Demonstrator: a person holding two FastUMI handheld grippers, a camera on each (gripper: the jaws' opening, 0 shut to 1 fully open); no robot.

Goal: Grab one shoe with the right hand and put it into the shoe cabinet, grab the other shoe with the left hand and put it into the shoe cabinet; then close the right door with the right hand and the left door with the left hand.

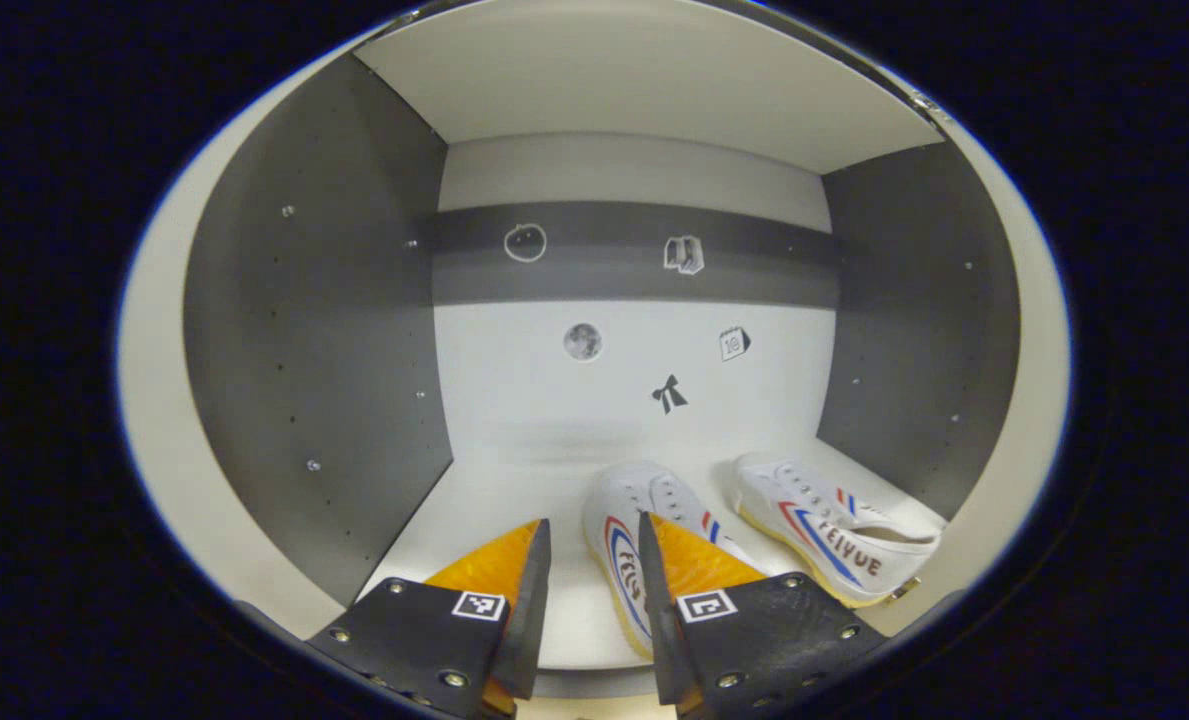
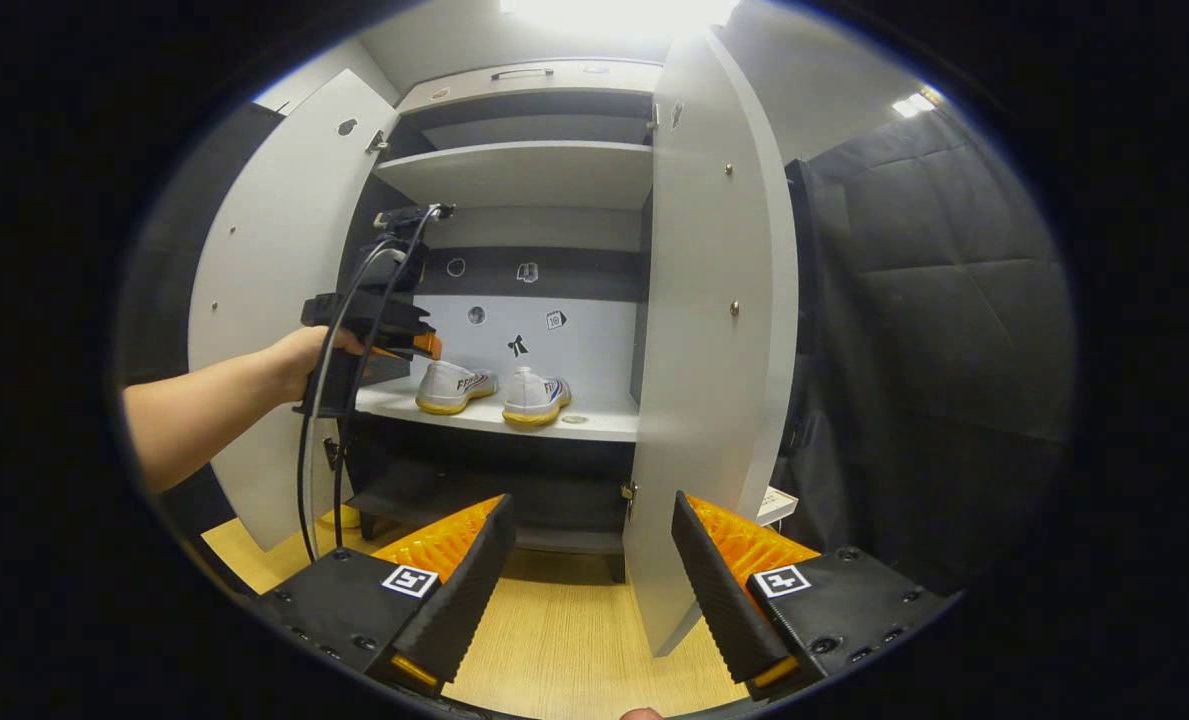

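Left tongs [image 1: 594, 590] gape empty at arm's reach, while right tongs [image 2: 589, 560] hang parted, lower.

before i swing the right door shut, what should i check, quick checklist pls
1. Both white canvas shoes on the pale cabinet shelf: ok, the left shoe and right shoe sit side by side.
2. Shoes behind the shelf's front edge: ok in the right gripper view.
3. Right gripper free: ok, jaws open and empty.
4. Tall white right door still open: ok, its edge stands ahead of the right gripper.
5. Left gripper out of the cabinet: not ok, it is at the shelf, jaws open by the left shoe.
6. Door path past the hand and cables: cannot tell.
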